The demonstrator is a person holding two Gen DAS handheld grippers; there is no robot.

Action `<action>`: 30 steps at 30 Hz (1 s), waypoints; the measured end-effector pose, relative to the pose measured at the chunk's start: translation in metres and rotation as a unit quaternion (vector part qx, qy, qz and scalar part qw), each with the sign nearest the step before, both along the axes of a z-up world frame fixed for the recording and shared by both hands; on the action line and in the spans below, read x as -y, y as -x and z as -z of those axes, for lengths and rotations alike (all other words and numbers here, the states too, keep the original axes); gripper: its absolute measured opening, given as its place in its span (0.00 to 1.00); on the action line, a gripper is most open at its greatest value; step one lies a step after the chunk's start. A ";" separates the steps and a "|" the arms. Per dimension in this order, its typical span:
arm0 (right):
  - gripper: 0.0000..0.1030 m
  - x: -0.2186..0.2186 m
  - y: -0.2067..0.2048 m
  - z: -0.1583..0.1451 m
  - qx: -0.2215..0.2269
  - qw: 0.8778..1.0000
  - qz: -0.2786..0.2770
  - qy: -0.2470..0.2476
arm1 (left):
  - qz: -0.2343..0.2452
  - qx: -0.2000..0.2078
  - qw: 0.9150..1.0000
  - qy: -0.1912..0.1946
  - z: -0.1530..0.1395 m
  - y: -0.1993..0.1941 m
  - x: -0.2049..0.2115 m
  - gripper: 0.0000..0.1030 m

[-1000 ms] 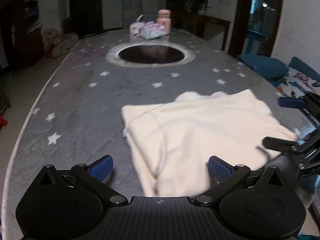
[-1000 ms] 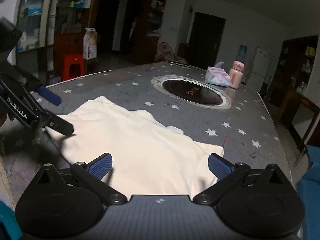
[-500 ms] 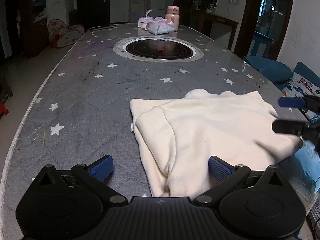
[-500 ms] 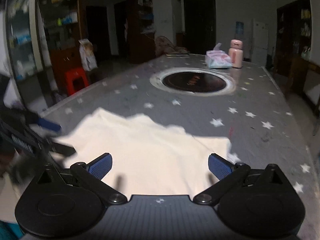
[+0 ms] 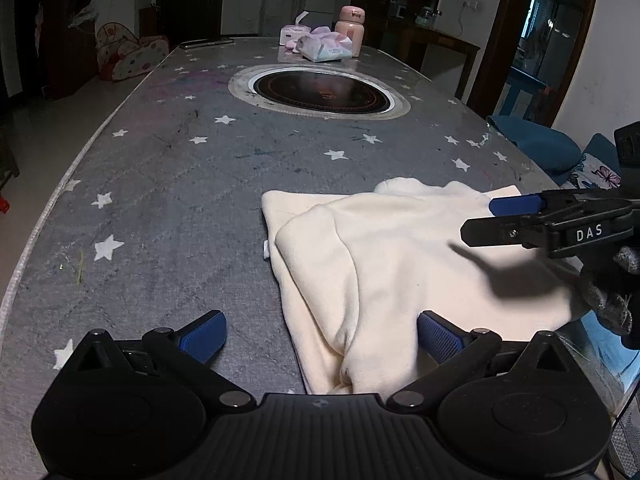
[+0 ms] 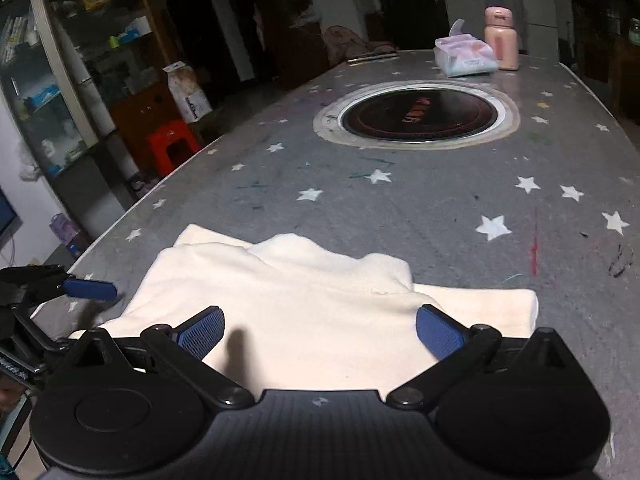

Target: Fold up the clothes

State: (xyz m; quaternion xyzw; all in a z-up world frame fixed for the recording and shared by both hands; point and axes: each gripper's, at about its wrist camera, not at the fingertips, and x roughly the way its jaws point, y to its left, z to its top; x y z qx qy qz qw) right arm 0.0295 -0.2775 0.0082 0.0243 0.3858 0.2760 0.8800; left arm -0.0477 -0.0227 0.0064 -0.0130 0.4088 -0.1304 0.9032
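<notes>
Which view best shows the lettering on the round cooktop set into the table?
The right wrist view: the cooktop faces it closely enough to show gold lettering at its centre, though unreadable. In the left wrist view the cooktop is a flatter, darker ellipse with only faint markings.

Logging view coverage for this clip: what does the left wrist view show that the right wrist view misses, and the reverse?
Only the left wrist view shows the blue cushion beside the table and the right gripper marked DAS, open above the garment. Only the right wrist view shows the red plastic stool and glass-fronted shelves. Both show the folded cream garment, star-patterned grey table, round inset burner, tissue pack and pink bottle; the left gripper is open too.
</notes>
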 end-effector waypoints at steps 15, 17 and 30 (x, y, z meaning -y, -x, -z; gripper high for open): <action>1.00 -0.011 -0.004 -0.009 0.011 1.000 -0.017 0.005 | -0.002 0.003 1.000 0.004 -0.003 -0.003 0.000 1.00; 1.00 -0.009 -0.001 -0.012 0.015 1.000 -0.013 -0.003 | -0.002 0.013 1.000 0.005 -0.006 0.000 0.000 1.00; 1.00 -0.002 0.043 -0.029 0.078 0.997 -0.001 -0.016 | -0.039 0.040 0.998 -0.031 -0.015 0.011 -0.002 1.00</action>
